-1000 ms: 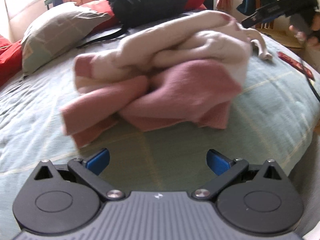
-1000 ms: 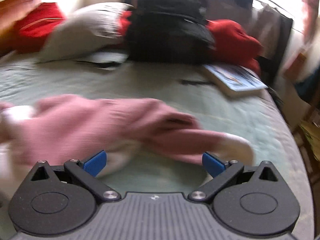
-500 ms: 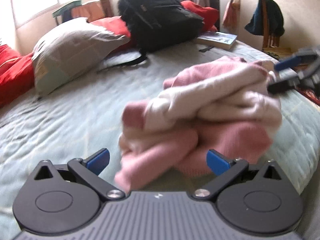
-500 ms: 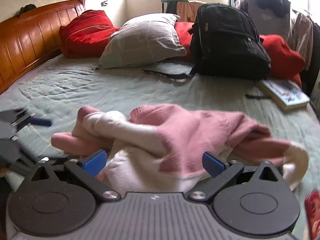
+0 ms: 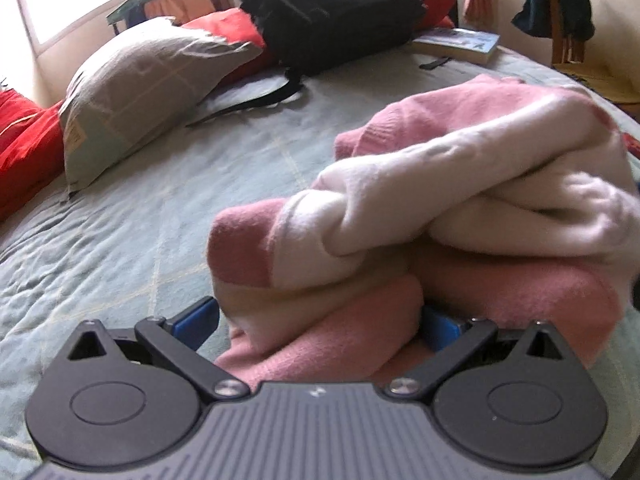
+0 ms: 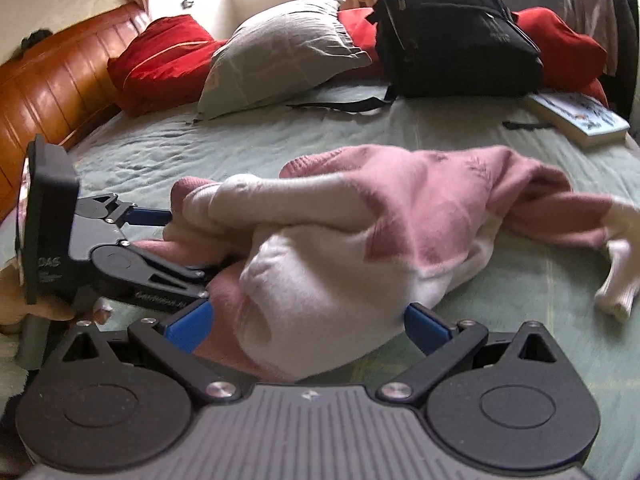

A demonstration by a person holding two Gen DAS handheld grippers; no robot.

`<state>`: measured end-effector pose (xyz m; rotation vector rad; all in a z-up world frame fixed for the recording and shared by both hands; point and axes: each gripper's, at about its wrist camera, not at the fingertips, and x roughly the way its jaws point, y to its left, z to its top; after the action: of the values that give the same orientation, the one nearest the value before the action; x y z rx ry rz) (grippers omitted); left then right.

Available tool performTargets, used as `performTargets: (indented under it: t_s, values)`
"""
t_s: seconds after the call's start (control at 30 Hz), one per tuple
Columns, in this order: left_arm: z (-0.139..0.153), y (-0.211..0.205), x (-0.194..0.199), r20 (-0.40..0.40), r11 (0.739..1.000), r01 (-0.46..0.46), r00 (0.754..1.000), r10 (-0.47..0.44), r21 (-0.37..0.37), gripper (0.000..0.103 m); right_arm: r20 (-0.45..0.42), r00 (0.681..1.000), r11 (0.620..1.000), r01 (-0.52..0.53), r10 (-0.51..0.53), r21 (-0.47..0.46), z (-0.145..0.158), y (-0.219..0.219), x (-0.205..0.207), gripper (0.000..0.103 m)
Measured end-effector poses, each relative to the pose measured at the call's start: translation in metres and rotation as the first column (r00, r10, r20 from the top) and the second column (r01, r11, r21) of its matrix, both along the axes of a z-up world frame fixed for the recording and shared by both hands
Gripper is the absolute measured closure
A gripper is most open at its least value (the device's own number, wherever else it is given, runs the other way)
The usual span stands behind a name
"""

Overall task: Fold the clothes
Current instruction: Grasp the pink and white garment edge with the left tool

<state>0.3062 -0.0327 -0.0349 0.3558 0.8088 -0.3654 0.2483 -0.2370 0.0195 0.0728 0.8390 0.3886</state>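
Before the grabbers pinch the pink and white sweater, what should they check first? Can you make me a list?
1. Left gripper open around cloth: ok.
2. Right gripper open around cloth: ok.
3. Sweater flat enough to fold: not ok, it is bunched up.
4. Each grabber at an edge, not a thick lump: cannot tell.
5. Free space on the bed for spreading out: ok.
6. Backpack and book clear of the sweater: ok.

Sweater [image 5: 460, 208] hiding left blue fingertip [image 5: 438, 330]
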Motion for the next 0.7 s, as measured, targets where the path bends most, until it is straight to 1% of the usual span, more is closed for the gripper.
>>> performTargets:
  t_s: [0.17, 0.23, 0.3, 0.4, 0.43, 0.5, 0.57, 0.6, 0.7]
  values:
    - [0.000, 0.004, 0.001, 0.028, 0.998, -0.023, 0.999, 0.021, 0.065, 0.000, -0.035, 0.999, 0.998, 0.030, -0.028, 0.053, -0.011, -0.003, -0.017, 0.000]
    - [-0.001, 0.006, 0.001, 0.043, 0.994, -0.045, 0.998, 0.041, 0.095, 0.000, -0.041, 0.998, 0.997, 0.057, -0.055, 0.045, -0.015, -0.005, -0.024, 0.000]
    - [-0.001, 0.010, 0.002, 0.068, 0.990, -0.086, 0.995, 0.079, 0.113, 0.000, -0.043, 0.995, 0.995, 0.093, -0.091, 0.032, -0.018, -0.007, -0.029, 0.000]
    - [0.000, 0.017, 0.006, 0.081, 0.986, -0.118, 0.991, 0.108, 0.118, 0.000, -0.054, 0.993, 0.994, 0.104, -0.102, 0.039, -0.022, -0.011, -0.034, 0.000]
    - [-0.001, 0.018, 0.007, 0.091, 0.983, -0.129, 0.989, 0.118, 0.128, 0.000, -0.058, 0.993, 0.994, 0.105, -0.102, 0.043, -0.023, -0.012, -0.035, 0.000]
    - [-0.002, 0.023, 0.011, 0.127, 0.973, -0.153, 0.983, 0.133, 0.171, 0.000, -0.055, 0.993, 0.993, 0.110, -0.108, 0.038, -0.022, -0.014, -0.037, 0.000]
    - [-0.004, 0.033, 0.019, 0.158, 0.954, -0.208, 0.972, 0.176, 0.216, 0.000, -0.050, 0.992, 0.992, 0.115, -0.112, 0.047, -0.021, -0.019, -0.039, 0.000]
    - [-0.004, 0.040, 0.023, 0.159, 0.948, -0.234, 0.966, 0.203, 0.214, 0.000, -0.049, 0.992, 0.991, 0.119, -0.116, 0.055, -0.022, -0.021, -0.040, 0.000]
    - [-0.001, 0.066, 0.034, 0.119, 0.937, -0.315, 0.947, 0.299, 0.152, 0.001, -0.056, 0.990, 0.989, 0.132, -0.128, 0.073, -0.024, -0.027, -0.039, 0.000]
